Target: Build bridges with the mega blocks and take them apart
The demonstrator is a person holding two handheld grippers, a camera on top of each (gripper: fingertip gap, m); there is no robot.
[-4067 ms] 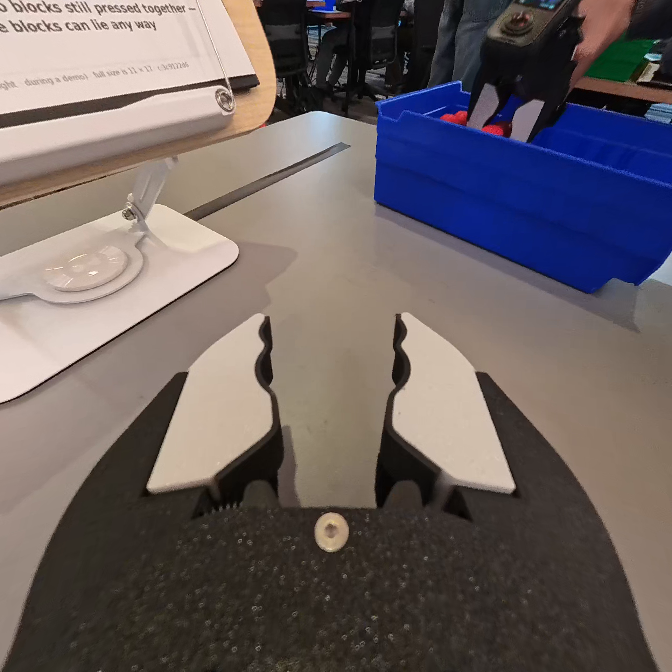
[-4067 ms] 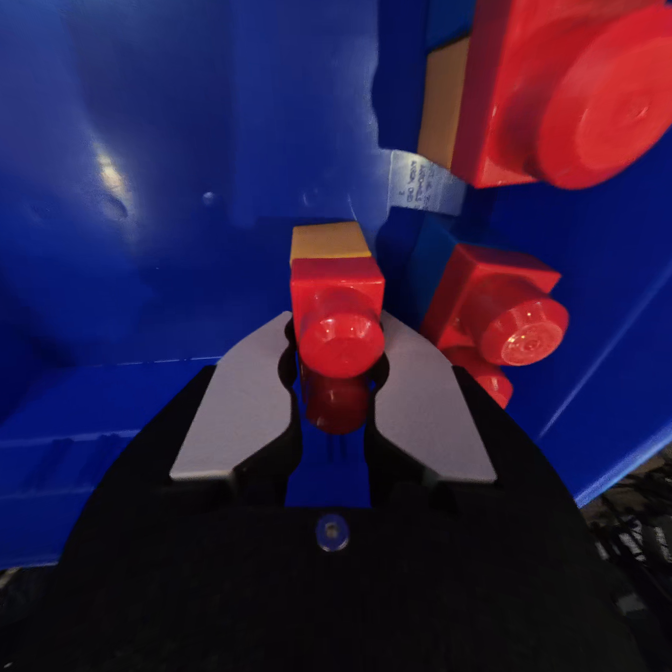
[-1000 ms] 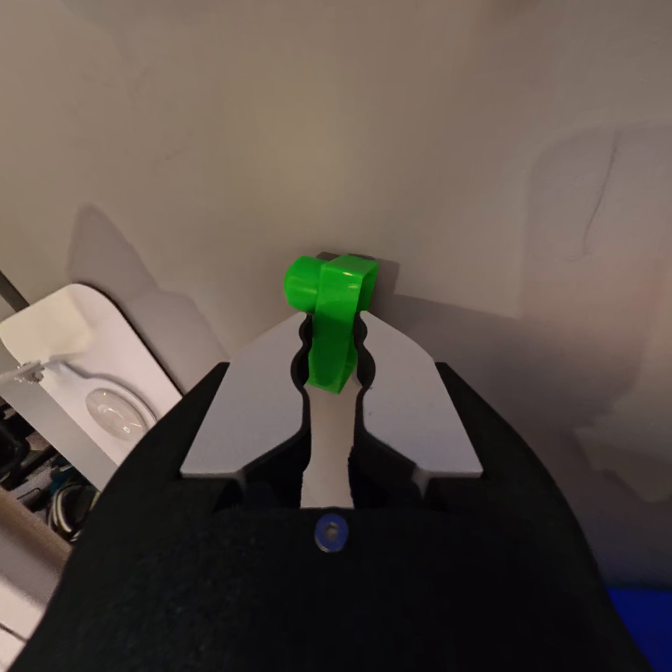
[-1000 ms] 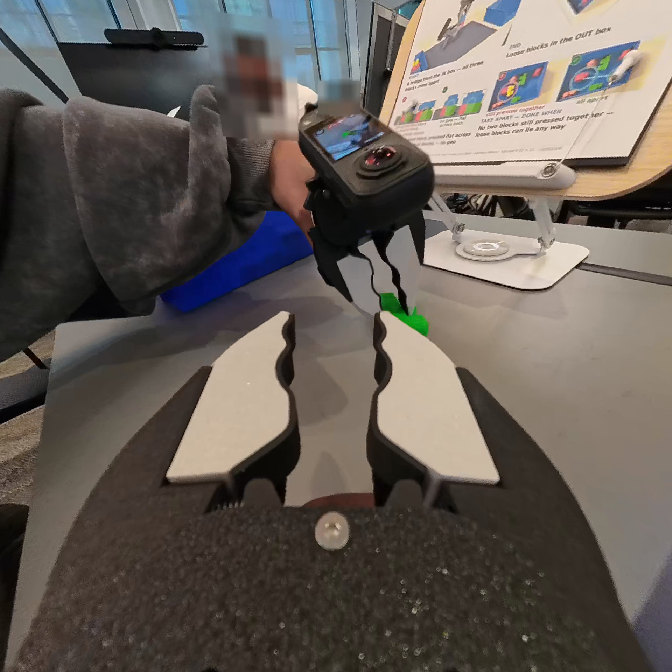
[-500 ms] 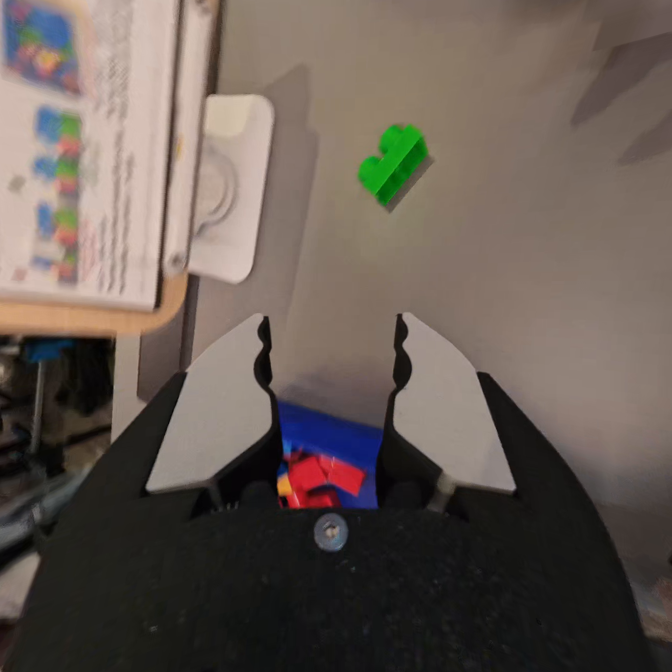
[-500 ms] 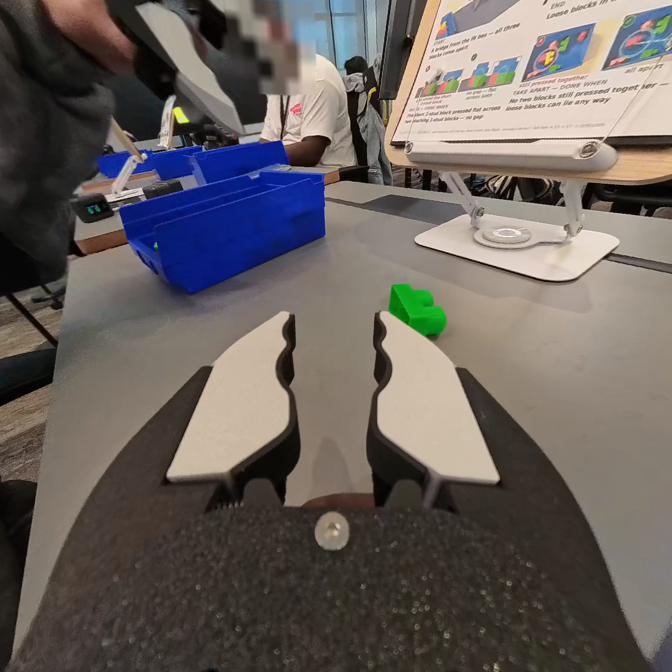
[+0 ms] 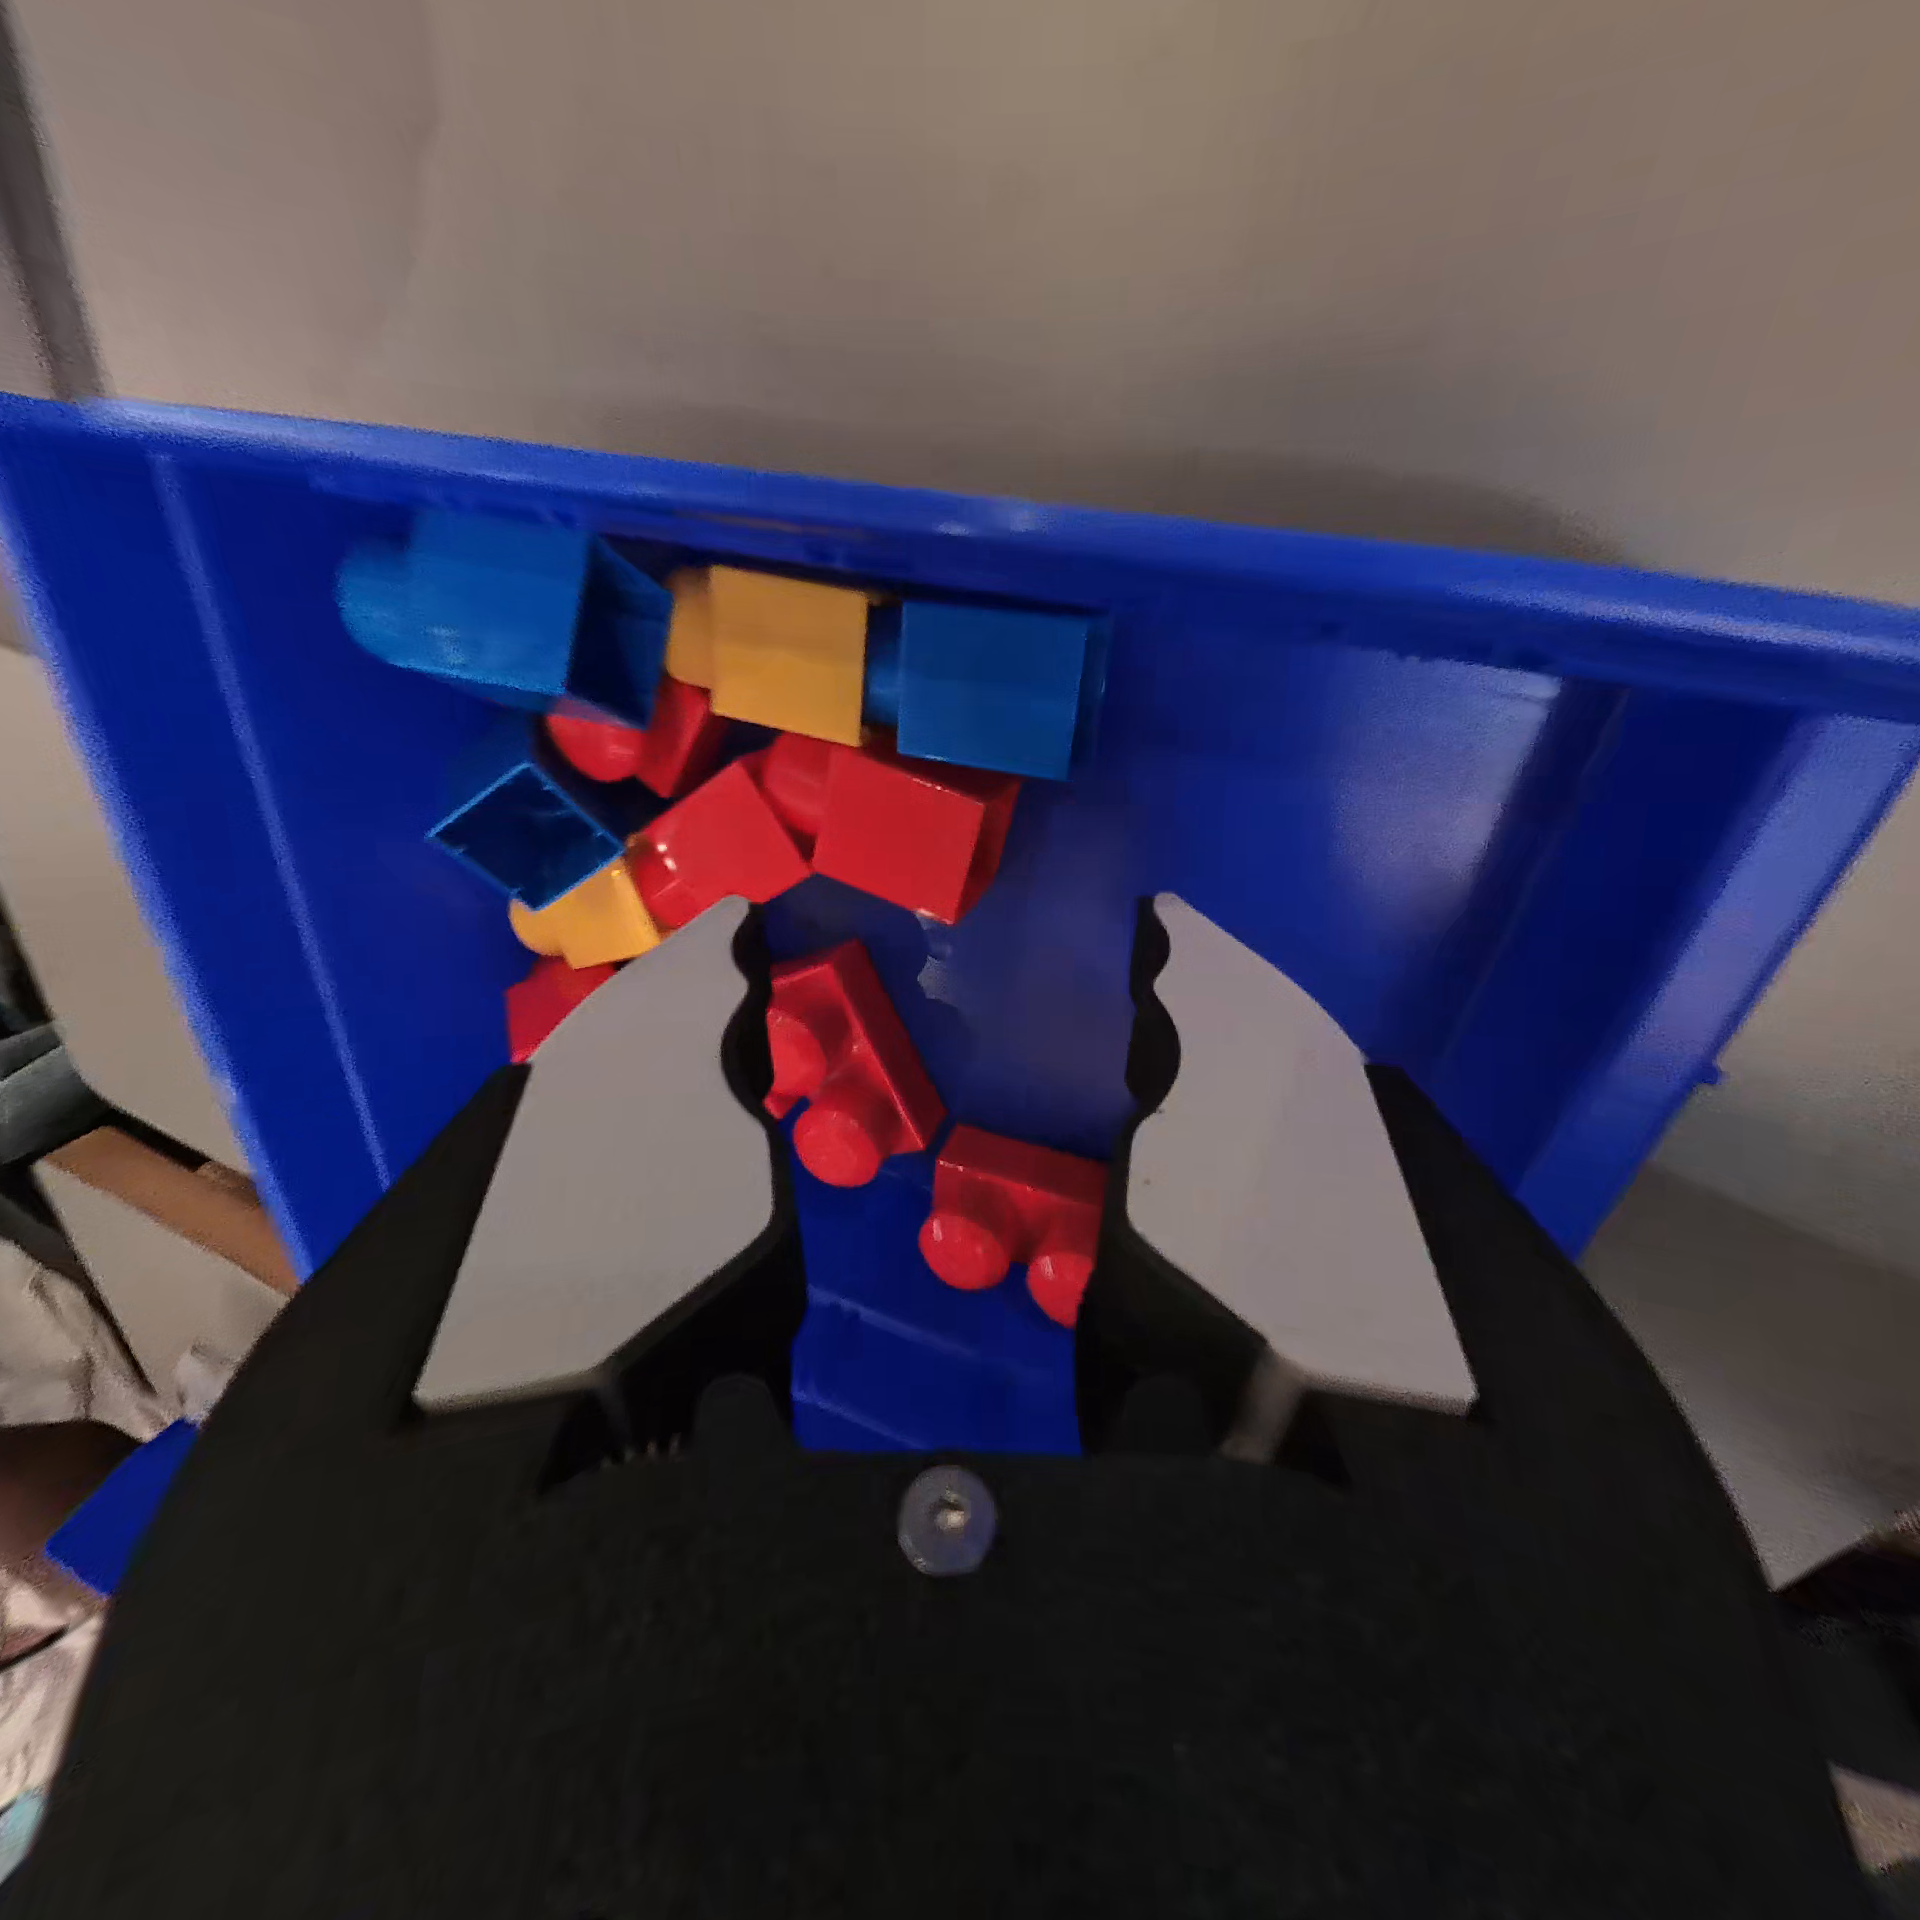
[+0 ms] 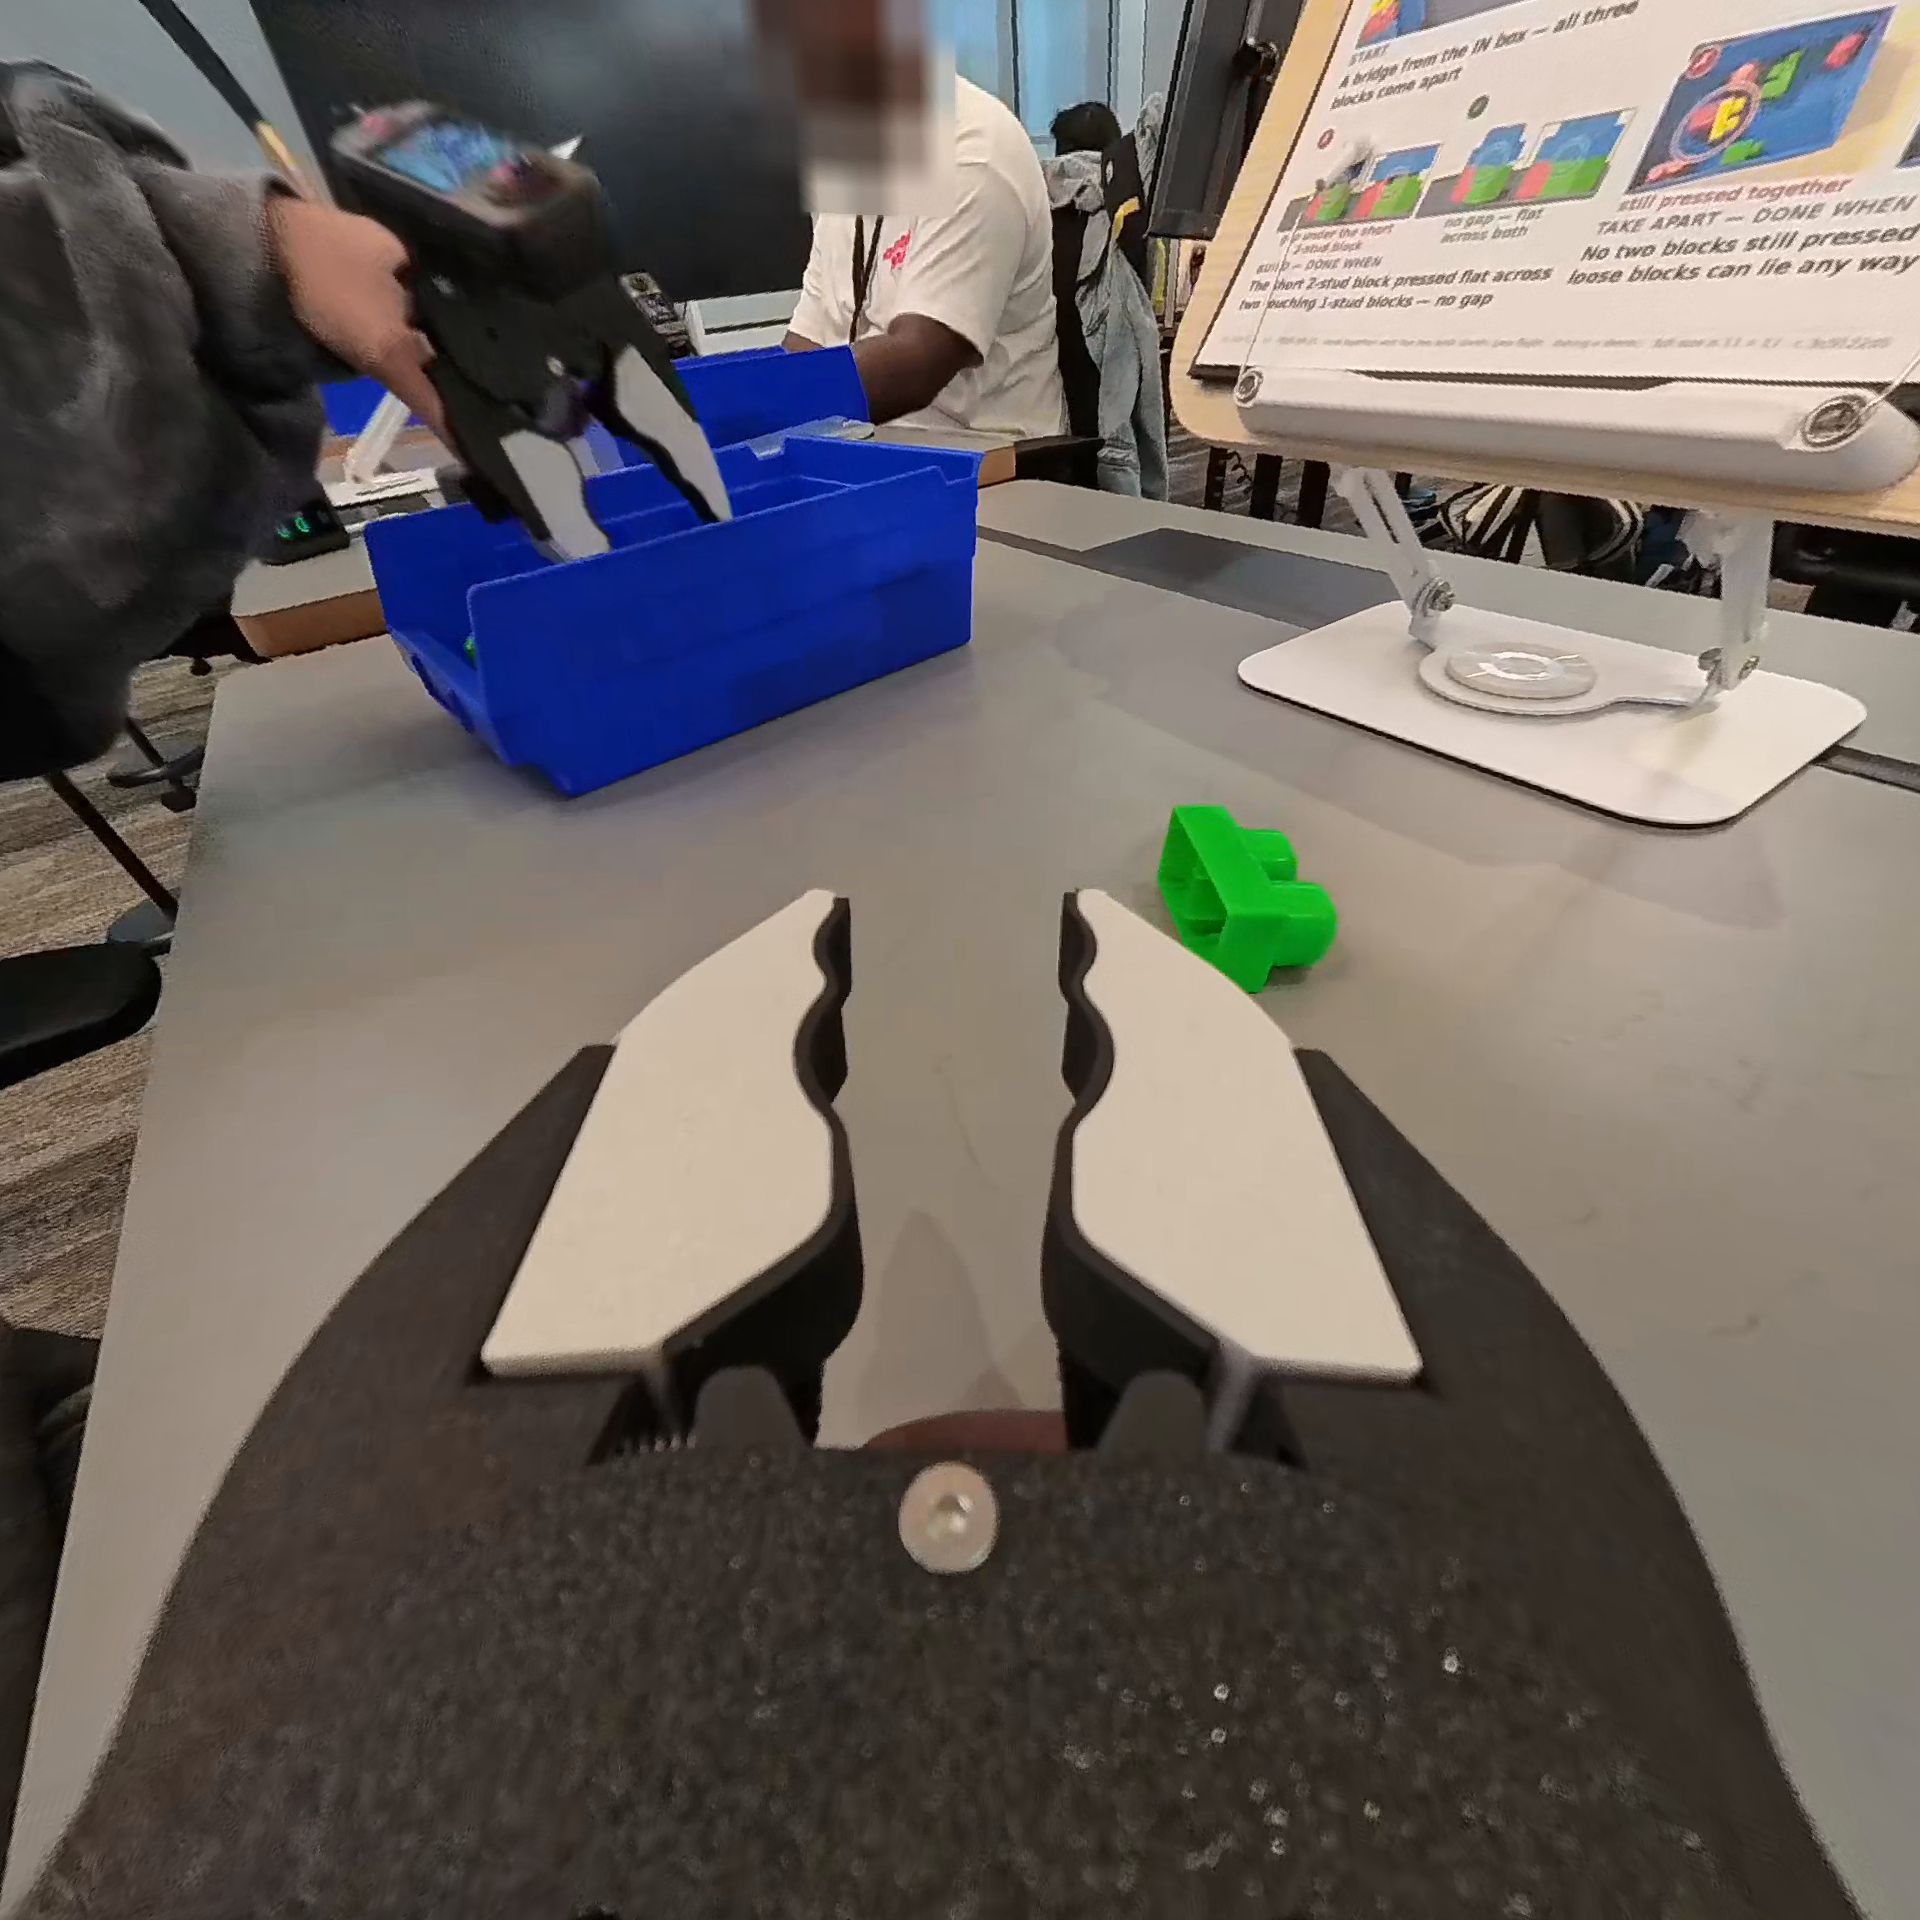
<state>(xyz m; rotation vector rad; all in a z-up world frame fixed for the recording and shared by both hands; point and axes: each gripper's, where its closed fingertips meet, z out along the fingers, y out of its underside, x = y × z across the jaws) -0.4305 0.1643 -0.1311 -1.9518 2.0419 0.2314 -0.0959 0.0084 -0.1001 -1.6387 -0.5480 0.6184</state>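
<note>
The left tongs hang spread apart over a blue bin, holding nothing. Between their fingers lies a red block with two studs, and a second red block lies just beside the right finger. Farther in, a heap of blocks sits against the bin's far wall: red ones, a yellow block and blue blocks among them, touching one another.

The right tongs hover low over the grey table, fingers apart and empty. Just beyond the right finger tip, a green block lies on its side on the table, studs pointing right. Far left stands the blue bin, with the left tongs dipping into it from above, held by a hand in a grey sleeve. Far right stands a white stand carrying an instruction board. A person in a white shirt sits behind the table.
</note>
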